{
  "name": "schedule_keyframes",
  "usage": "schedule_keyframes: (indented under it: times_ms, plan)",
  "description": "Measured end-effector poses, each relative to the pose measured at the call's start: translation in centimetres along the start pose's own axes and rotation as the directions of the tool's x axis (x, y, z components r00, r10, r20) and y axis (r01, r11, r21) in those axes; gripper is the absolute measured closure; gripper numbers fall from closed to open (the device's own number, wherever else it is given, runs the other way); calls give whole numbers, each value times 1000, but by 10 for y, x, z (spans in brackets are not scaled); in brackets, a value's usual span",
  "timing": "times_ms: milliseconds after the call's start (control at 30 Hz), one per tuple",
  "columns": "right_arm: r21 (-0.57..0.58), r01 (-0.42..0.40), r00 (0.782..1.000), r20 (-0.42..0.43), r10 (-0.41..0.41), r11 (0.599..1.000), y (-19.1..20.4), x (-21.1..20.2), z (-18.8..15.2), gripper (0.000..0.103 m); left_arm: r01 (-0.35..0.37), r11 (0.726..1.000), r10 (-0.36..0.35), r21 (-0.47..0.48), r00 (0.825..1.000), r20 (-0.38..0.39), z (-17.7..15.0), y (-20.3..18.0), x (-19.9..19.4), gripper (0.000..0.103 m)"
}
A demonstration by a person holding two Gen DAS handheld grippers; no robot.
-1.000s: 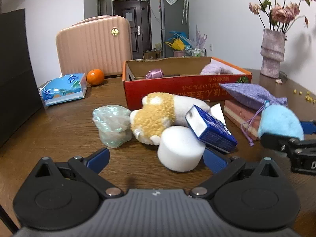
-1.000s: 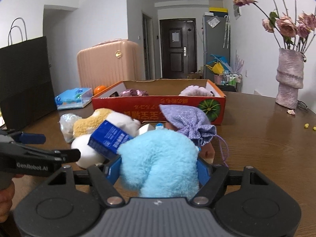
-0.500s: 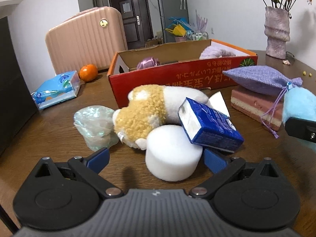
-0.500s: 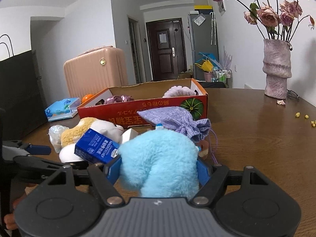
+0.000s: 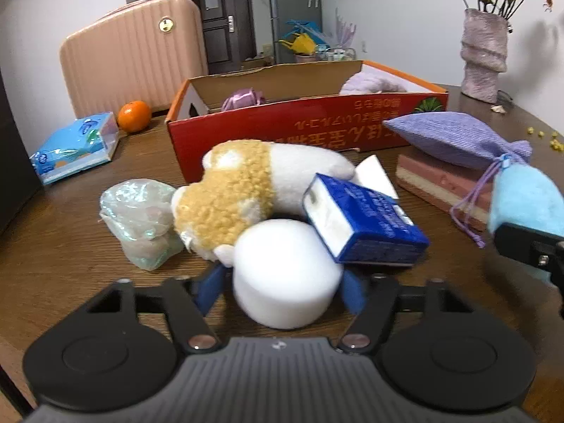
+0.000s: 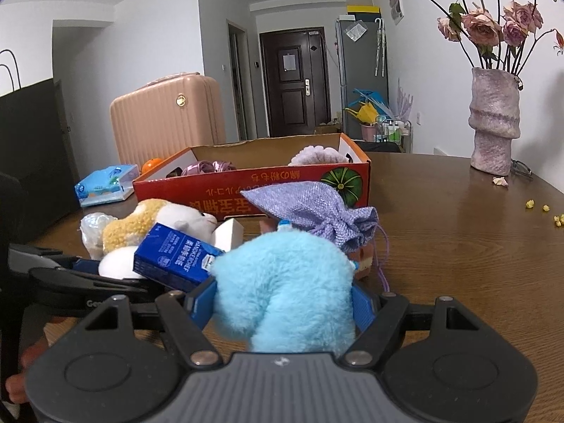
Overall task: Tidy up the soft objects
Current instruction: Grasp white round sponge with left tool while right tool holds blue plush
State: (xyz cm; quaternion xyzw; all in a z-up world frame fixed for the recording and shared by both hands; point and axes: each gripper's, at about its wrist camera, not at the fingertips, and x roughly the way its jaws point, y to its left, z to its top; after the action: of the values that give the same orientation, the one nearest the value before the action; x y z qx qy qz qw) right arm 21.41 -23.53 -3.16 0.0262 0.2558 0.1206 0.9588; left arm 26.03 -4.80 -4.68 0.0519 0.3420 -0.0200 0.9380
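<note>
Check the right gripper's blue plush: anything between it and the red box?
Yes. The purple drawstring pouch lies on the pink sponge block, directly between the blue plush in the right gripper and the red box. Lifting over the pouch should probably clear it.

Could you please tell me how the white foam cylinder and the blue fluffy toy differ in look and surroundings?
The white foam cylinder is smooth and round-sided; the blue fluffy toy is shaggy and lumpy. The cylinder has the blue handkerchief box leaning on it; nothing lies on the toy. Both sit squeezed between blue pads: cylinder in the left gripper, toy in the right gripper.
</note>
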Motion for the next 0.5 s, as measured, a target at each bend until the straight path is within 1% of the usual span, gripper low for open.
schedule_keyframes:
  times_ms: [67,233,500]
  plan:
    - [-3,2,1000,-2,-2,1000,0,1,0,28,14,1000,-14,-5,1000,3,-1,1,-2,44]
    - [-4,2,1000,-2,-2,1000,0,1,0,28,23,999,-23,-28,1000,14,-3,5,-7,45]
    - [-9,1,1000,14,-1,1000,2,-3,0,28,25,999,-22,-27,997,77,-11,7,-30,46]
